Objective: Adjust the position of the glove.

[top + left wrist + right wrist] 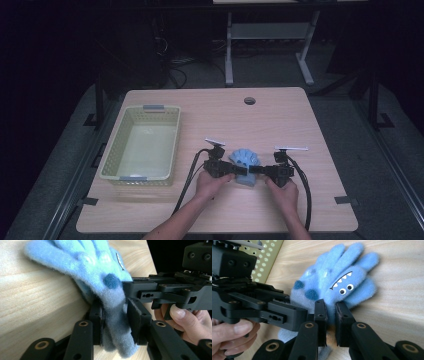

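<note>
Blue fleece, fuzzy and bright — a monster-faced glove (244, 161) lies on the wooden bench (280, 120), right between the two tools. The left gripper (113, 315) has its jaws pinching the cuff end, the fabric bunched and squeezed between the pads. The right gripper (329, 315) comes in from the opposite side, its jaws drawn close on a fold of the same glove just below the little toothy face and googly eyes. In the high view both hands sit near the front edge of the bench, left gripper (235, 170) and right gripper (255, 170) nose to nose over the glove.

So where does that leave things? Both grips look made, but the glove is on the wood with its fingers splayed flat — nothing lifted yet, by my reading. Off to the left waits the pale green basket (113, 150), well apart from the action, with no glove inside it. If that basket is the destination, the whole carry is still to come: lift, travel left, drop.
</note>
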The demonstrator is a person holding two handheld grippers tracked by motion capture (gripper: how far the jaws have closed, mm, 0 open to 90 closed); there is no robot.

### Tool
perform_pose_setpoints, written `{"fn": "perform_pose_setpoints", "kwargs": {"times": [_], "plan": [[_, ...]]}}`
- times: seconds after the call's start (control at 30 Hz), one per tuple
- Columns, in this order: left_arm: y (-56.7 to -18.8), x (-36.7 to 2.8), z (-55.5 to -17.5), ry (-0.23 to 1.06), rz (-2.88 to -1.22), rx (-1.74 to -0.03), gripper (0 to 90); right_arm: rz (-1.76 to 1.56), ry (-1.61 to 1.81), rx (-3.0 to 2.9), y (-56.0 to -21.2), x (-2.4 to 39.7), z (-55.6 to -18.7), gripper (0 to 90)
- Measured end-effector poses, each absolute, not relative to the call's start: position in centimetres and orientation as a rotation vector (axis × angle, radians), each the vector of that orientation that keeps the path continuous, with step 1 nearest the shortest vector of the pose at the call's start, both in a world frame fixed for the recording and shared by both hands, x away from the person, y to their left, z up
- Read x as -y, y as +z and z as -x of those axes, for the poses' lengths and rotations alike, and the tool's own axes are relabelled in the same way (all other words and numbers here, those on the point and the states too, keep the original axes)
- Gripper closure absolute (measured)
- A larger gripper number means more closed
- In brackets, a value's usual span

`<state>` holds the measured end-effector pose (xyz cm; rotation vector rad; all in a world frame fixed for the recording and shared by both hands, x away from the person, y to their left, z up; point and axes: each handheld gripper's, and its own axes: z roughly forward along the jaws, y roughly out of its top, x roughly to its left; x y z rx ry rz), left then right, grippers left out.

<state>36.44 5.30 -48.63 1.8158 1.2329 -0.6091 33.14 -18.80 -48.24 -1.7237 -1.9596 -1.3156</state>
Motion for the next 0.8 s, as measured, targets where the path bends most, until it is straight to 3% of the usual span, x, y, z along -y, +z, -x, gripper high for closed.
{"fn": "perform_pose_setpoints", "kwargs": {"times": [0.5,0.8], "plan": [[-47.3,-5.8,-36.4,-0.57,-1.836,-1.185,70.7,1.694,-1.351,1.982,-47.1,18.3,-33.1,81.9],[-44.6,-6.6,-36.4,-0.528,-1.819,-1.149,70.7,1.657,-1.417,1.984,-44.8,17.8,-33.1,81.8]]}}
